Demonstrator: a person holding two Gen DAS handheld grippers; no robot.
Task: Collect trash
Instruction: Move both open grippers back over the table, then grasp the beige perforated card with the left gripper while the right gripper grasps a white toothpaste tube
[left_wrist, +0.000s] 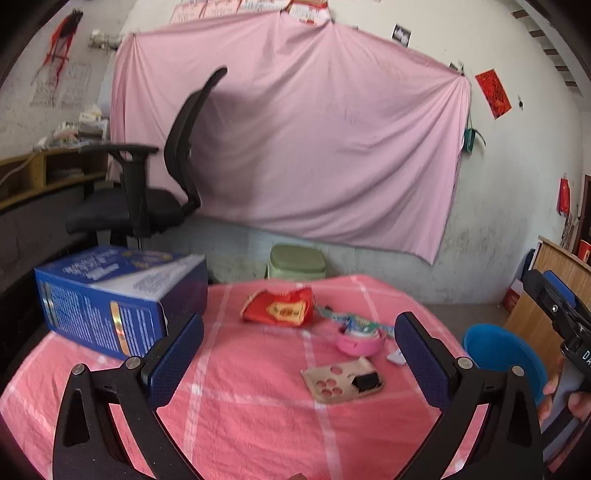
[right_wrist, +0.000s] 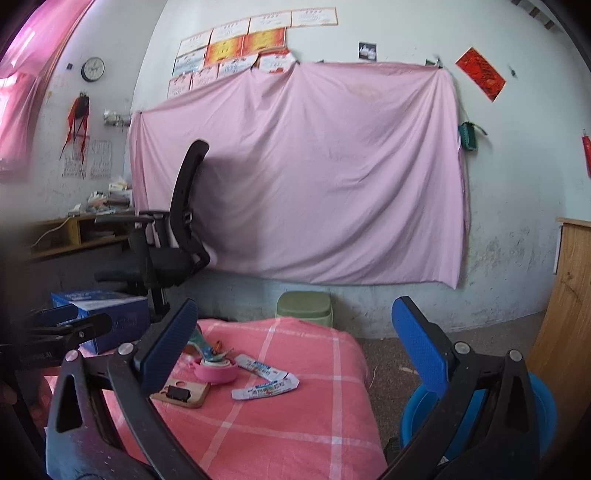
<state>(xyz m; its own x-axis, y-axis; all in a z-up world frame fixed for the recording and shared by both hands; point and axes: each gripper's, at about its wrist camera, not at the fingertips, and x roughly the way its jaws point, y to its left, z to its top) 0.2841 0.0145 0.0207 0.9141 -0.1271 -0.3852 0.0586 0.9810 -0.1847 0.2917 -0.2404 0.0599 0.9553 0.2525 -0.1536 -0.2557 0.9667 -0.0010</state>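
both grippers hover over a table (left_wrist: 236, 417) spread with a pink checked cloth. the left gripper (left_wrist: 299, 354) has its blue-padded fingers (left_wrist: 177, 362) spread wide with nothing between them. the right gripper (right_wrist: 295, 347) is likewise wide open and empty. nearest the left gripper lies a flat card with round holes (left_wrist: 341, 378) and a black clip on it. just behind it sits a small pink tub (left_wrist: 358, 341) with crumpled wrappers in it. in the right wrist view a flattened white tube (right_wrist: 267, 382) lies just beside that tub. farther back a red and yellow packet (left_wrist: 280, 308) rests near the middle of the cloth. a blue carton (left_wrist: 118, 299) lies on its side at the table's left edge. a blue bin (left_wrist: 502, 354) stands on the floor to the right of the table. beyond are a green stool (left_wrist: 297, 262), a black office chair (left_wrist: 155, 192) and a pink sheet (left_wrist: 314, 140) pinned to the wall.
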